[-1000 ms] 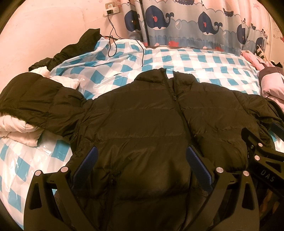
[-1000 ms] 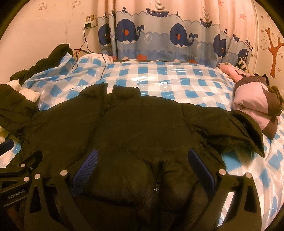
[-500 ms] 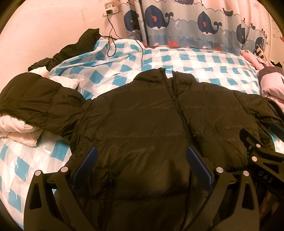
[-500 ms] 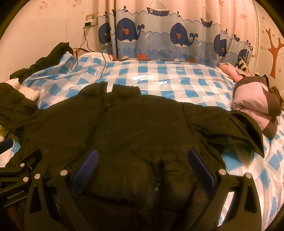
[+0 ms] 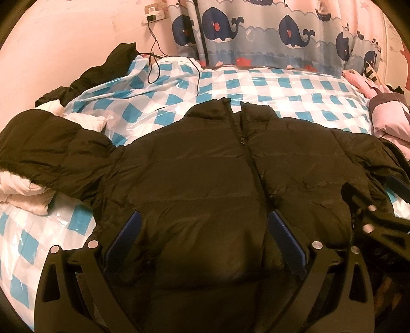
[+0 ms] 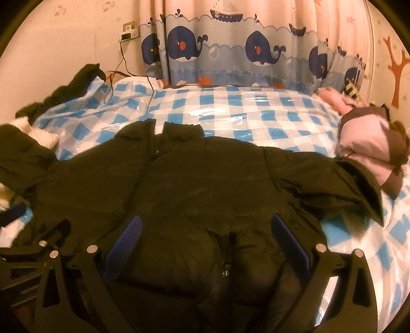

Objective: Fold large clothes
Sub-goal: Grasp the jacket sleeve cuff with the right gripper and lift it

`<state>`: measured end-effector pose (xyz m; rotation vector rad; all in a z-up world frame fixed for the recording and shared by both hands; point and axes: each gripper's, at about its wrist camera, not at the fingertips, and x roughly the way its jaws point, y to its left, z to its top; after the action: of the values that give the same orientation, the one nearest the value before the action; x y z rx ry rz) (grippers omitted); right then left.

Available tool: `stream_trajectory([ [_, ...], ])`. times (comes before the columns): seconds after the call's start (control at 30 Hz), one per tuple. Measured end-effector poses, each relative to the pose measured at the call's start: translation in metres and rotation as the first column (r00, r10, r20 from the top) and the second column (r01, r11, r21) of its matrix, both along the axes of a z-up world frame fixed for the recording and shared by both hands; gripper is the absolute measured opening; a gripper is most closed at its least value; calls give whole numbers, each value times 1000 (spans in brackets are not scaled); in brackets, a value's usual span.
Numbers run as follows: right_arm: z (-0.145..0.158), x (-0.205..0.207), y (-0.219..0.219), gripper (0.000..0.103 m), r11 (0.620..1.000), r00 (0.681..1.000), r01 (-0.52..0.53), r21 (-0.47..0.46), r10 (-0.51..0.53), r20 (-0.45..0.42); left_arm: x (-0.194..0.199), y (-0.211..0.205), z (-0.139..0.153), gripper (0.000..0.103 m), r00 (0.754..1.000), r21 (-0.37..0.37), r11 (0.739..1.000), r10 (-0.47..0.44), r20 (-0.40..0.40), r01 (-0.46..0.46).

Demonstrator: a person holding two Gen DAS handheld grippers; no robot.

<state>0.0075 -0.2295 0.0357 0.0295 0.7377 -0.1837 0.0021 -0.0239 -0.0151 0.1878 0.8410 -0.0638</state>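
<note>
A black puffer jacket lies front up on the blue-and-white checked sheet, its collar at the far side and its zip closed down the middle. Its left sleeve rests on a white garment. The right sleeve is spread toward the bed's right side. My left gripper stands open over the jacket's lower part, left of the zip. Over the hem at the zip my right gripper is open too. Each gripper shows at the edge of the other's view, the right gripper and the left gripper.
A white padded garment lies at the left, a pink and brown one at the right. Another dark garment is bunched by the wall. A cable runs from a wall socket onto the sheet. A whale curtain hangs behind.
Almost nothing differs. Both grippers have drifted slightly over the hem, still open. The jacket lies as before.
</note>
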Motion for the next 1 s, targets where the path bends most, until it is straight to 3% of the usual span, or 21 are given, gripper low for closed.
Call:
stream_trajectory([
  [0.17,30,-13,-72,97,972,992,65,224,-87,91,1,-7,1,95,1000,15,1000,-13,26,13],
  [0.23,42,-23,-118,97,974,979,162,156,-178,100,1,-7,2,95,999,21,1000,-9,33,9],
  [0.3,49,-20,-156,97,975,972,221,-28,-217,91,1,-5,1,95,1000,10,1000,-1,30,1],
  [0.37,47,-4,-184,97,959,972,233,-159,-233,21,3,-2,1,95,1000,-7,1000,1,19,-1],
  [0.5,31,58,-237,97,946,954,142,-291,-210,-214,10,1,-3,95,1000,-46,999,12,-7,-12],
  [0.67,7,125,-270,97,922,899,112,-370,-253,-357,19,-1,-10,95,1000,-53,998,17,-18,-18],
  [0.77,-17,150,-303,97,877,816,165,-451,-379,-437,23,-5,-13,95,1000,-38,999,18,-22,-19],
  [0.87,-27,147,-333,97,896,790,285,-340,-421,-446,25,-6,-17,95,999,-37,999,13,-33,-15],
  [0.93,-23,126,-352,76,920,807,332,-207,-391,-443,25,-8,-17,95,999,-26,1000,7,-33,-8],
  [0.97,-18,112,-363,40,925,820,361,-122,-377,-430,25,-8,-17,95,999,-23,1000,5,-32,-6],
  [1.0,-12,101,-370,28,924,832,377,-69,-370,-414,25,-8,-17,95,1000,-23,1000,3,-31,-3],
])
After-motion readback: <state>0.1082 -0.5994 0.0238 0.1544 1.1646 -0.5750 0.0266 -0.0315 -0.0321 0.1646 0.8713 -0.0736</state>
